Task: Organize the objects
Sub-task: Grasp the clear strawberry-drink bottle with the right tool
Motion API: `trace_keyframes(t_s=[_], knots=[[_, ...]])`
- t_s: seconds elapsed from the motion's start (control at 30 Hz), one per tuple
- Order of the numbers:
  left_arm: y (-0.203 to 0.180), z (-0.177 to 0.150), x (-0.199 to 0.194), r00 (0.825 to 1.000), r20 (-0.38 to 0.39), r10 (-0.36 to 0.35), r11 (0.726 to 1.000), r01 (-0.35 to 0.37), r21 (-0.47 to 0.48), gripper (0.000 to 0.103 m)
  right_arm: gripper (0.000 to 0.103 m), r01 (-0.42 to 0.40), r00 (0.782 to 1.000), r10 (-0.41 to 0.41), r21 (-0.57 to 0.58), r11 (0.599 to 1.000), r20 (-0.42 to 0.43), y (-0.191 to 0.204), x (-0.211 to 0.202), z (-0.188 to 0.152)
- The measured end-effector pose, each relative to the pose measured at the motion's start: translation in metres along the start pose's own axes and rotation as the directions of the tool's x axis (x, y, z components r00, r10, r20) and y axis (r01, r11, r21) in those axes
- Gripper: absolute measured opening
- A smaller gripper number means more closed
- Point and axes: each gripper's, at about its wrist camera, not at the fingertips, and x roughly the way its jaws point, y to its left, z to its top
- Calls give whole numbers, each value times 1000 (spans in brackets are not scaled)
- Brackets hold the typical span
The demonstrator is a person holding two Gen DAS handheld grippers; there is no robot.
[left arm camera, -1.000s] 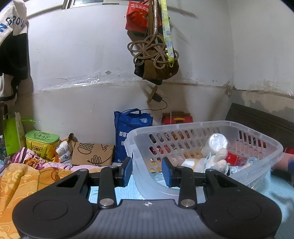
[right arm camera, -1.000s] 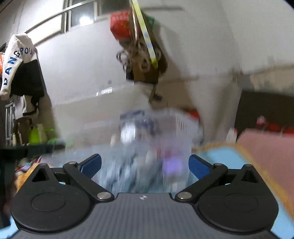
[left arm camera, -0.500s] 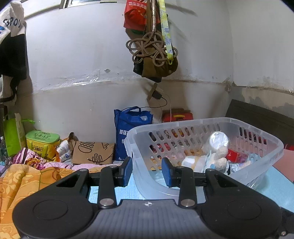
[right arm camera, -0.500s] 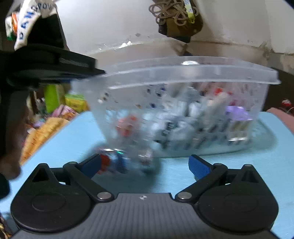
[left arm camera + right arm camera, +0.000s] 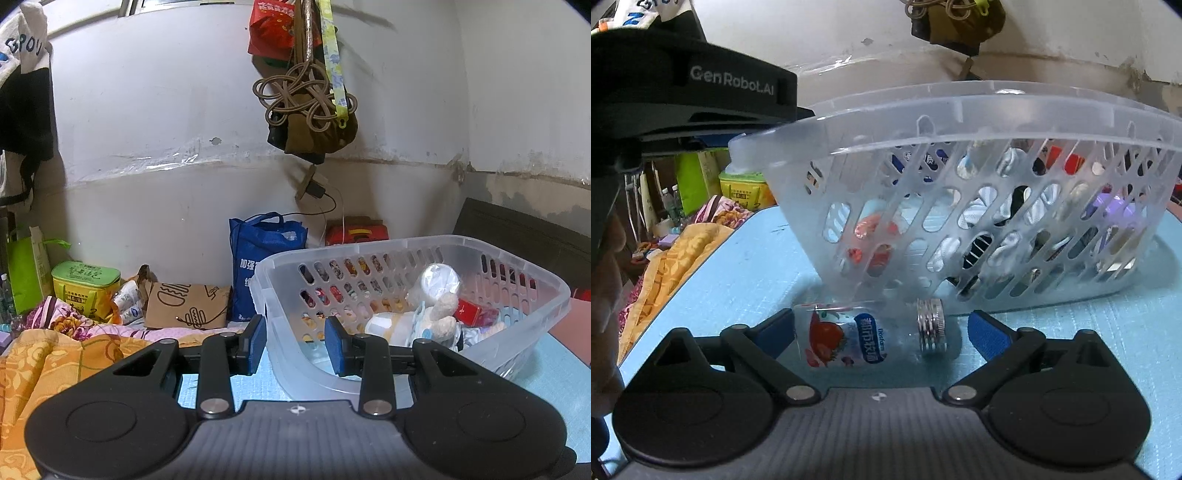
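Observation:
A clear plastic basket [image 5: 413, 254] [image 5: 960, 110] holding several small items stands tilted on a blue mat. My left gripper [image 5: 293, 345] is shut on the basket's near-left wall, one pad outside and one inside, and lifts that side. A clear bottle [image 5: 864, 338] with a red fruit label and a ribbed cap lies on its side on the mat in front of the basket. My right gripper [image 5: 882, 330] is open and low, with the bottle between its fingers. The left gripper's body [image 5: 683, 96] shows at upper left in the right wrist view.
The blue mat [image 5: 746, 280] lies on a bed with an orange flowered blanket [image 5: 44, 362] to the left. A blue bag [image 5: 262, 258], a brown paper bag [image 5: 184, 306] and a green box [image 5: 85, 280] stand along the back wall. Items hang from the wall [image 5: 306, 92].
My right gripper has dropped from high above the basket to mat level and closed in on the lying bottle, which now sits between its fingers. The left gripper has held the basket wall throughout.

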Motion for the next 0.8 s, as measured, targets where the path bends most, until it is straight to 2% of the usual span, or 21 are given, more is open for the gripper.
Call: trace_keyframes(t_s=[0.07, 0.23, 0.43, 0.63, 0.8], knots=[[0, 0, -1, 1000, 1, 1, 1000, -1, -1, 39, 87, -9, 1000, 9, 2, 1000, 13, -2, -3, -1], [0, 1, 0, 1000, 1, 2, 1000, -2, -3, 38, 87, 58, 997, -58, -1, 998, 51, -7, -14, -5], [0, 1, 0, 1000, 4, 0, 1000, 0, -7, 39, 87, 73, 991, -75, 18, 997, 109, -31, -43, -7], [0, 1, 0, 1000, 1, 1, 1000, -1, -4, 39, 87, 96, 971, -82, -51, 994, 223, -47, -79, -22], [1, 2, 0, 1000, 6, 1, 1000, -1, -10, 39, 87, 72, 946, -58, -32, 997, 320, -66, -117, -20]])
